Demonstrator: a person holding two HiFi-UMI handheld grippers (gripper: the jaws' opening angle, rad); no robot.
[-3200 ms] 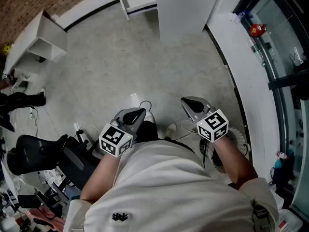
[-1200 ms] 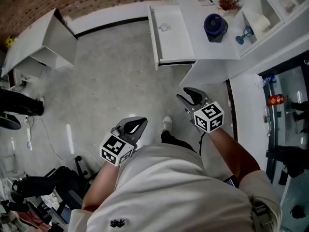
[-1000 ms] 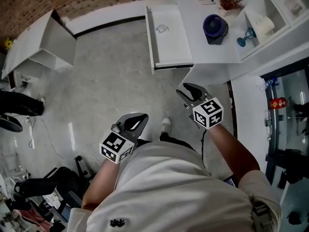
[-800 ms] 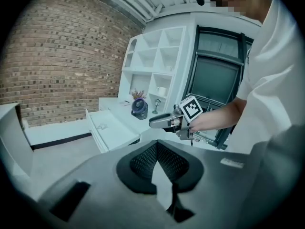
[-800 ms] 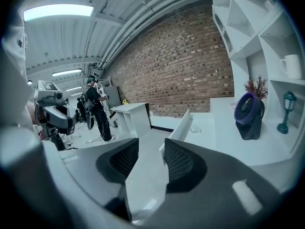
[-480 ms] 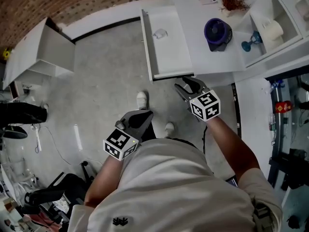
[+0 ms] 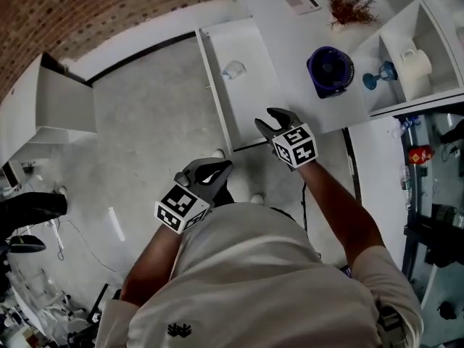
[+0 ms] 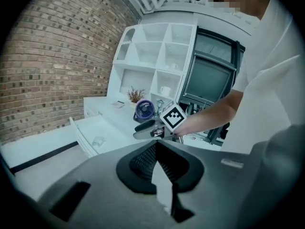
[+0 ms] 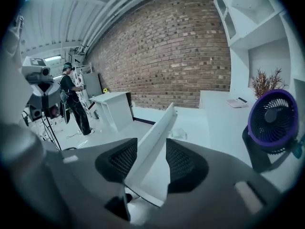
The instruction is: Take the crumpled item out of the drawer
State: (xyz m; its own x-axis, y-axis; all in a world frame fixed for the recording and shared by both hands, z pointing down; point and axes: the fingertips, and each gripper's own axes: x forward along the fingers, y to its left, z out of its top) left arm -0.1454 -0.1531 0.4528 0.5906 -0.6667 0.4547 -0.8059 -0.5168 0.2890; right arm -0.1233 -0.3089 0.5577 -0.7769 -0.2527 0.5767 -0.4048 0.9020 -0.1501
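White drawer [image 7: 254, 104]: pulled out from the white counter [image 7: 283, 35] over the grey floor [image 7: 145, 136]. I read its position from the head view, where it runs away from me, just ahead of both grippers.

Task item: the crumpled item [image 7: 233, 69], clear and glossy, lies on the drawer bottom in the far half, closer to the left side wall. Nothing touches it. It is well apart from both grippers.

Right gripper [image 7: 267, 119]: it hangs over the near right corner of the drawer, beside the counter edge. In the right gripper view I see the jaws standing wide apart and opening. The drawer's side wall shows through the gap between them, with the crumpled item farther along the drawer, beyond the tips. The pads press on nothing.

Left gripper [image 7: 217, 167]: it hangs over the floor, short of the drawer's near end and to its left. In the left gripper view the jaw tips meet, with only a thin wedge of light behind them. It has hold of nothing.

Other items: a purple fan [image 7: 330, 69] stands on the counter just right of the drawer, near the right gripper.
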